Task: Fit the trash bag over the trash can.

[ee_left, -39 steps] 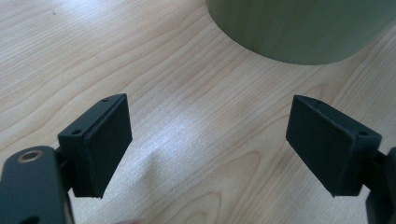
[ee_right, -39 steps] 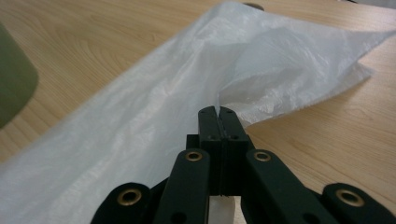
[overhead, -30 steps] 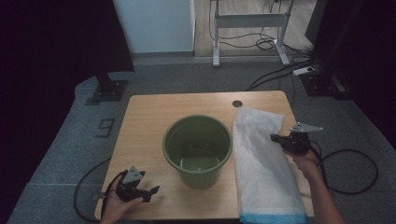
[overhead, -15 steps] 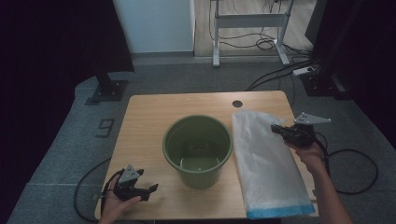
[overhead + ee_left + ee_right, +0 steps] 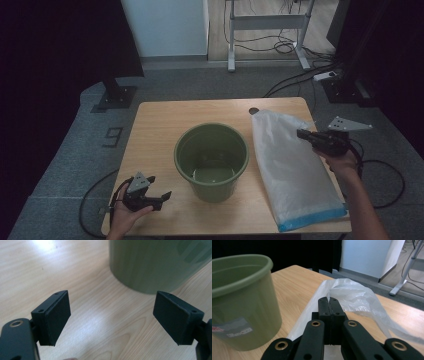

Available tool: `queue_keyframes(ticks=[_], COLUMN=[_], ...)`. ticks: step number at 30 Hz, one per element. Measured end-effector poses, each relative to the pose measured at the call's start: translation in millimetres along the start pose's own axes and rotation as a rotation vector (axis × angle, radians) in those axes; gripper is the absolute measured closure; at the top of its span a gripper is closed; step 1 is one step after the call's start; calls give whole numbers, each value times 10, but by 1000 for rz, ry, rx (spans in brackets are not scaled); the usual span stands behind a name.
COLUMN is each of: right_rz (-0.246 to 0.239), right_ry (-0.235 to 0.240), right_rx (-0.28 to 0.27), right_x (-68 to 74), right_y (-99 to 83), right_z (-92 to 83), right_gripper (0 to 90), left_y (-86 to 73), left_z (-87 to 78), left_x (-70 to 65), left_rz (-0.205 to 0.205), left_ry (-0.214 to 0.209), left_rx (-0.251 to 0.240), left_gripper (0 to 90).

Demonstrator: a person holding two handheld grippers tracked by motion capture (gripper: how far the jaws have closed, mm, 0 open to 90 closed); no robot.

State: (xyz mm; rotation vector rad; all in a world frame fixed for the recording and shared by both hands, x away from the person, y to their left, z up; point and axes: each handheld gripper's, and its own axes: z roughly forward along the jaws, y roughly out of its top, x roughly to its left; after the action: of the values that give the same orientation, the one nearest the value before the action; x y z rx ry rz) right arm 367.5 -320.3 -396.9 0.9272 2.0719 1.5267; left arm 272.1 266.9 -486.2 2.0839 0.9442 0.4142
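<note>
**Bag lift beside the bucket: risks and markings**

The right tool (image 5: 306,134) is closed on the upper edge of the clear plastic bag (image 5: 292,175), pinching the film between its pads. In the right tool view the film bunches just past the closed jaws. The bag lies at the right of the high view, running from the top right of the table (image 5: 160,130) down to its bottom edge, with a blue strip at the low end. The green bucket (image 5: 211,161) stands upright at the centre of the frame, just left of the bag. The left tool (image 5: 159,196) is open and holds nothing, resting low at the bottom left, near the bucket wall.

Probable faults:
- The thin film may slip from the pads, since only a small pinch of the edge is held.
- The hanging bag may drag against the bucket rim and tip the bucket, which nothing steadies.
- The film may tear under a sharp pull.

Markings: the bucket carries a pale label (image 5: 233,330) low on its wall; its print is too blurred to read.
</note>
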Motion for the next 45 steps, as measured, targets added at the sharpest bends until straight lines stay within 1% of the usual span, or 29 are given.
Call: queue_keyframes(ticks=[4, 9, 14, 22, 26, 28, 30, 33, 36, 38, 45], right_rz=[-14, -27, -35, -35, -40, -45, -50, -74, -79, -83, -120], right_ry=[23, 56, 82, 104, 110, 113, 127, 145, 158, 164, 179], right_rx=[-30, -53, -55, -34, -32, -31, -37, -45, -56, -61, -81], right_x=[40, 92, 126, 166, 208, 239, 280, 360, 402, 427, 552], right_y=[99, 176, 219, 265, 341, 382, 429, 503, 560, 596, 752], right_z=[-68, -108, -105, -120, -163, -181, -205, -251, -292, -317, -430], right_gripper=[893, 893, 893, 893, 893, 893, 893, 893, 893, 893, 893], left_y=[91, 143, 172, 216, 240, 248, 256, 263, 273, 284, 317], left_z=[-49, -90, -106, -102, -115, -123, -131, -138, -151, -159, -175], left_x=[-22, -19, -16, -43, -45, -45, -44, -46, -48, -51, -45], left_rz=[9, 5, -3, 7, 10, 11, 16, 17, 19, 22, 23], left_ry=[5, 15, 15, 14, 18, 20, 24, 25, 24, 24, 25], left_rx=[-13, -22, -28, -29, -35, -37, -39, -44, -51, -52, -59], left_gripper=[145, 145, 145, 145, 145, 145, 145, 145, 145, 145, 146])
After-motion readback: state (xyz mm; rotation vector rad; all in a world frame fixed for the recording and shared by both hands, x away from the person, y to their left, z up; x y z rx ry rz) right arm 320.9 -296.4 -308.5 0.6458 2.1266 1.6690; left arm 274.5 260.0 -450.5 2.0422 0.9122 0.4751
